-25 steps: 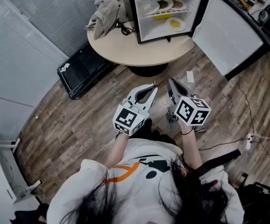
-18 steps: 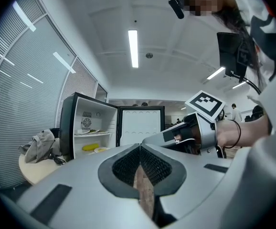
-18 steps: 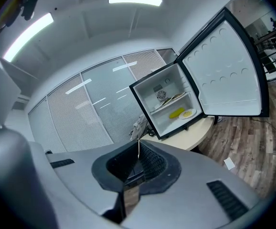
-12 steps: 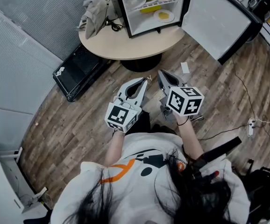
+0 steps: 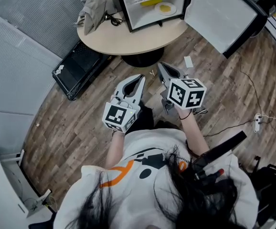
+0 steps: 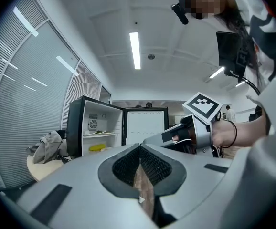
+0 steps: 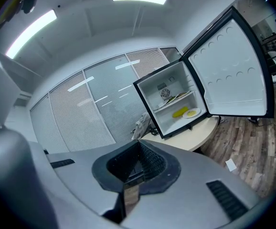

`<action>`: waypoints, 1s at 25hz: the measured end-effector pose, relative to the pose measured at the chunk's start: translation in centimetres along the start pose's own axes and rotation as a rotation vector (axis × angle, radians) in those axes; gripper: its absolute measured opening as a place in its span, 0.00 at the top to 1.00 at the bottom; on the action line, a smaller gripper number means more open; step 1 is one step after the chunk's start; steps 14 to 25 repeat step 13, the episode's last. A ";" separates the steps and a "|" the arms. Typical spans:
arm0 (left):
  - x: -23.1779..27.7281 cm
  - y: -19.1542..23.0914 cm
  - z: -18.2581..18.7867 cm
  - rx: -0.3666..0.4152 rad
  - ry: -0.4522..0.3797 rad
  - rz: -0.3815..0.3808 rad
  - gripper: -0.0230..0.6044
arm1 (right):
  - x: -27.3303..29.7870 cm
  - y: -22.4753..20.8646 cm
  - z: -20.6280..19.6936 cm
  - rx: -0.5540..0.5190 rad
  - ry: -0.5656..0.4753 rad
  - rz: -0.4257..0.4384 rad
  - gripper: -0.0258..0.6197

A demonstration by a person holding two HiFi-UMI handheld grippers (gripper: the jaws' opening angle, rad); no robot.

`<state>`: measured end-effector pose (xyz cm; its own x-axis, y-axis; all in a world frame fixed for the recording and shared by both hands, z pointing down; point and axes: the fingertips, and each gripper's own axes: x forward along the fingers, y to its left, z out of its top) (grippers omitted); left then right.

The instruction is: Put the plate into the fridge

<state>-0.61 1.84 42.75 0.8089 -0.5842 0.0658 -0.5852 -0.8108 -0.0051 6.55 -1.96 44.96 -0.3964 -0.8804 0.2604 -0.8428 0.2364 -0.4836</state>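
Left gripper (image 5: 140,78): jaws pressed together, nothing between them. Right gripper (image 5: 160,66): jaws closed tip to tip, also empty. The person holds both side by side, low over the wood floor (image 5: 214,80).

Mini fridge (image 7: 172,104) stands ahead of both on a round table (image 5: 128,39), well apart from them. Its door (image 7: 231,70) is swung wide, off to the right gripper's right.

Plate (image 7: 192,112) with yellow food lies on the fridge floor. More plates (image 7: 177,98) sit on the shelf above, contents too small to tell. Head view cuts off the fridge top.

The fridge (image 5: 122,6) stands on the tabletop (image 5: 128,41), door (image 5: 219,13) swung right; a plate (image 5: 165,8) lies inside, a cloth (image 5: 91,8) at its left.
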 end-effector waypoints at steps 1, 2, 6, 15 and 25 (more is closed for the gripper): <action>-0.1 0.1 -0.1 -0.001 0.001 0.003 0.95 | 0.1 -0.1 0.0 0.002 0.001 -0.001 0.93; -0.1 0.2 -0.1 -0.002 0.002 0.005 0.95 | 0.1 -0.1 0.0 0.003 0.001 -0.001 0.93; 0.2 0.3 -0.2 -0.006 0.005 0.002 0.95 | 0.4 -0.2 -0.1 0.005 0.007 -0.001 0.93; 1.5 0.9 -0.4 -0.010 0.003 0.002 0.95 | 1.4 -1.1 -0.1 0.003 0.024 -0.002 0.93; 1.5 0.9 -0.4 -0.010 0.003 0.002 0.95 | 1.4 -1.1 -0.1 0.003 0.024 -0.002 0.93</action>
